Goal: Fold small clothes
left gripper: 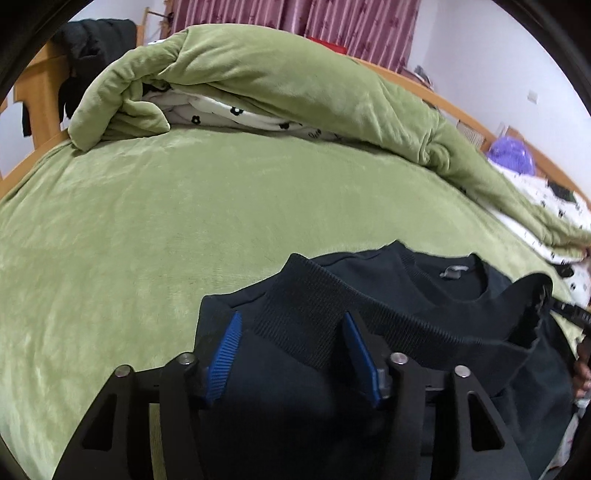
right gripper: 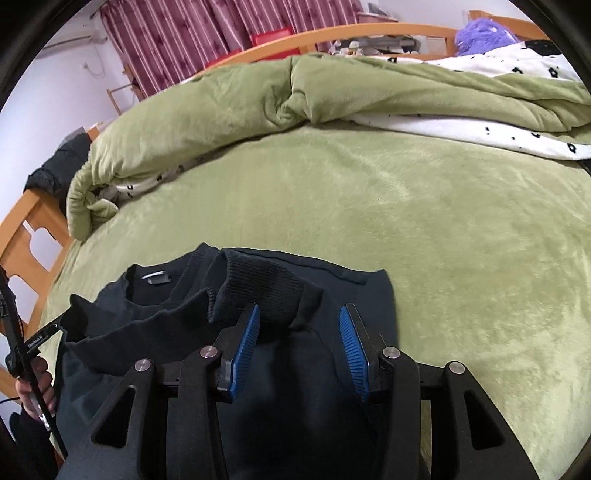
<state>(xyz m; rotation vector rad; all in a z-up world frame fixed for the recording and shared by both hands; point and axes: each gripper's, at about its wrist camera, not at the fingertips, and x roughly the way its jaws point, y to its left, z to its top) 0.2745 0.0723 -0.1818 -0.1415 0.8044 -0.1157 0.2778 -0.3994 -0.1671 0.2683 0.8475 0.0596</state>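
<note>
A dark navy sweatshirt (left gripper: 280,398) lies on the green bed cover (left gripper: 129,229), its ribbed hem (left gripper: 369,314) folded up toward the collar with the grey label (left gripper: 450,273). My left gripper (left gripper: 291,321) hovers over the left part of the fold. Its blue pads (left gripper: 225,350) stand apart, and the cloth lies loose below them. In the right wrist view the same sweatshirt (right gripper: 295,376) shows its ribbed hem (right gripper: 266,284) bunched just ahead of my right gripper (right gripper: 300,310), which is open too, its pads pressing on nothing.
A rolled green duvet (left gripper: 295,85) with white flower-print lining runs along the far side of the bed. A wooden bed frame (right gripper: 33,229) borders the mattress. A purple plush (right gripper: 480,33) and dark clothes (left gripper: 92,40) sit at the edges. A hand (right gripper: 37,384) shows at the left.
</note>
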